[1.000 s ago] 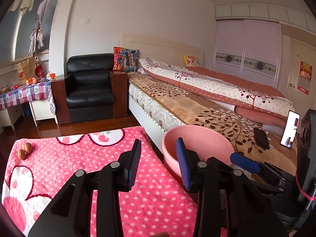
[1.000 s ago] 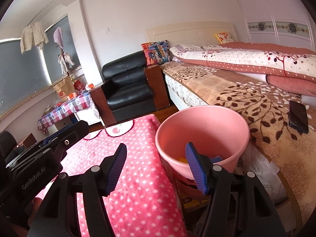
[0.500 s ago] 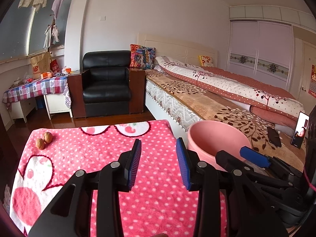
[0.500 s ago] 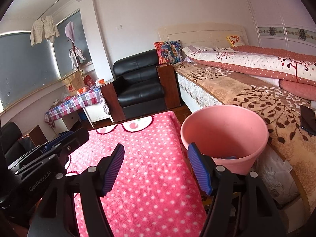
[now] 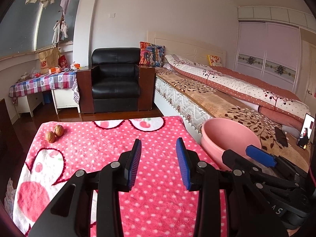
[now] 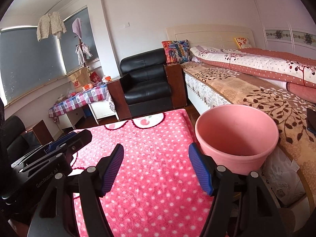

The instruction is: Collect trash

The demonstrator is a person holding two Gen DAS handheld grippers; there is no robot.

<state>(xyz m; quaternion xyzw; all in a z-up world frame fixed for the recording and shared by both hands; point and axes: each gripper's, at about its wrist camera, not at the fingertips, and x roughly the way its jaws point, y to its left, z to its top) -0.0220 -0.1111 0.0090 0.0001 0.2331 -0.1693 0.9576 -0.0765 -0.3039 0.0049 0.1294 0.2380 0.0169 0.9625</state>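
Left gripper empty; walnuts far-left ahead.

Both wrist views low over pink blanket, facing armchair, side by side

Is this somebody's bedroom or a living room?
It looks like a bedroom in a home. There is a big bed with a folded quilt on it, a wardrobe with sliding doors at the far wall, and a black armchair beside the bed.
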